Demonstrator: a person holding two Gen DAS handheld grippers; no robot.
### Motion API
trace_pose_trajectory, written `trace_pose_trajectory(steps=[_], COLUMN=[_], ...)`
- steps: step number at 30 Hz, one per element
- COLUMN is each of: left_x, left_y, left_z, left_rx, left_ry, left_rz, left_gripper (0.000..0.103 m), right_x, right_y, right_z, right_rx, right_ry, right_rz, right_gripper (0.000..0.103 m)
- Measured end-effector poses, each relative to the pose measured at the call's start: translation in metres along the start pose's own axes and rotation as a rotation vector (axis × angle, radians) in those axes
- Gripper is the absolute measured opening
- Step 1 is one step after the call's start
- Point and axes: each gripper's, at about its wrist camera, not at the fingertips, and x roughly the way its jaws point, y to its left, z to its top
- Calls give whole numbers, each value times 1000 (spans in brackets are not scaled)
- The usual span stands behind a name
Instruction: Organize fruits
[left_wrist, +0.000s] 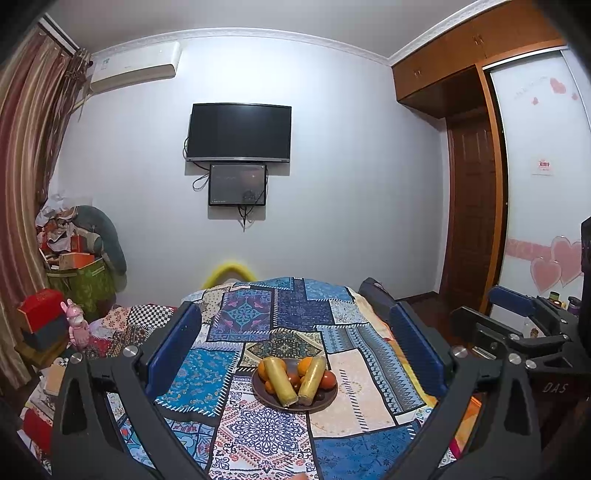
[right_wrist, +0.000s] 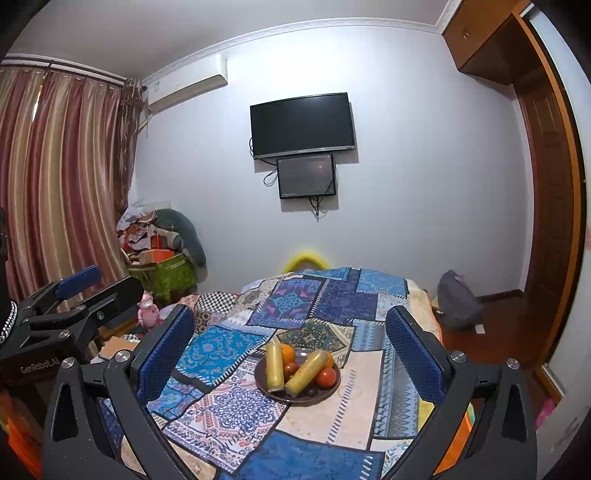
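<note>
Fruits (left_wrist: 295, 376) are piled on a round dark plate (left_wrist: 321, 404) mid-patchwork cloth (left_wrist: 258, 435), well inside its edges. 2 smooth yellow cylinders (left_wrist: 279, 380) are laid across. Left gripper (left_wrist: 295, 339) and right gripper (right_wrist: 290, 343) are held spread wide, empty, well apart from the plate.

Cloth, ceramic-looking gloss

Printed patchwork cloth (left_wrist: 258, 321); glossy brown plate (left_wrist: 325, 400); ribbed blue pads (right_wrist: 166, 354) on matt black fingers.

We see fruit under the two corn cobs (left_wrist: 295, 380) partly hidden on the plate (left_wrist: 325, 400), small dark pieces there too small to name, wardrobe (left_wrist: 535, 147) cropped at frame edge.
</note>
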Motion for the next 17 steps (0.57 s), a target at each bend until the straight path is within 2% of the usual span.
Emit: trace_pose_trajectory(steps=[5,17], left_x=[1,2], left_y=[0,3], left_z=[-2,-3], left_rx=[0,-8], left_ry=[11,21], left_rz=[-25,-17], left_gripper=[103,103], right_x=[0,1], right_y=[-1,-2], right_z=[1,1], right_rx=[1,12], right_ry=[-1,8], right_rz=[-1,-2], right_gripper=[103,103])
